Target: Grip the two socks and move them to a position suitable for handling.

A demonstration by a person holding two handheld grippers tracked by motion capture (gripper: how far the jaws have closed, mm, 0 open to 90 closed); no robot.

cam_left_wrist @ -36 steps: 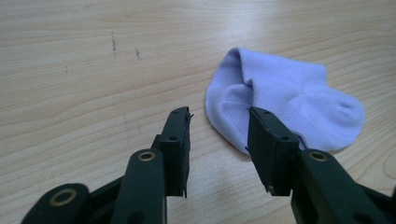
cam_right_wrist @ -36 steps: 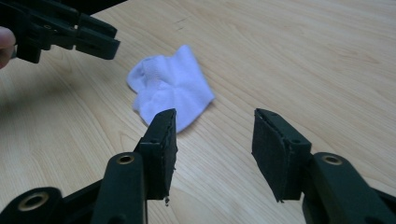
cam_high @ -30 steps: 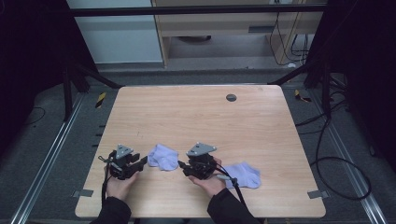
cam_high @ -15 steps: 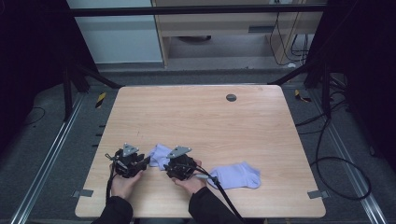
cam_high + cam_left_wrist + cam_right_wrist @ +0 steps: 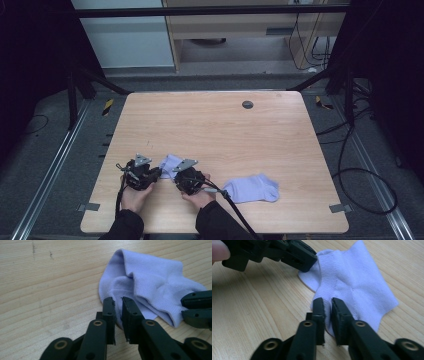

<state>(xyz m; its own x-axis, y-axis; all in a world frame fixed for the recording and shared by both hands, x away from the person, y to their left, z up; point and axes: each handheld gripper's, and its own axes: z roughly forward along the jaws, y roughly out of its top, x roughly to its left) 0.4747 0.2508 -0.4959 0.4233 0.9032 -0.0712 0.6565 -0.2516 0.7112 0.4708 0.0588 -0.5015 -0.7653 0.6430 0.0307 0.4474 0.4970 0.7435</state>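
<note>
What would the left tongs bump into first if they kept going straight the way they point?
The lilac sock. The left tongs have just been closing and now nip its near edge, so the fabric is already at their tips. Beyond it, likely the right tongs on the sock's other side.

Wooden table (image 5: 280, 135) on grey carpet floor (image 5: 45, 165) — pale cabinet (image 5: 125, 40) behind, dim room.

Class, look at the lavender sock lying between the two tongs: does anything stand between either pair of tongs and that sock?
Nothing visible does. The left tongs and right tongs have just been closing and each already pinches an edge of the sock.
</note>
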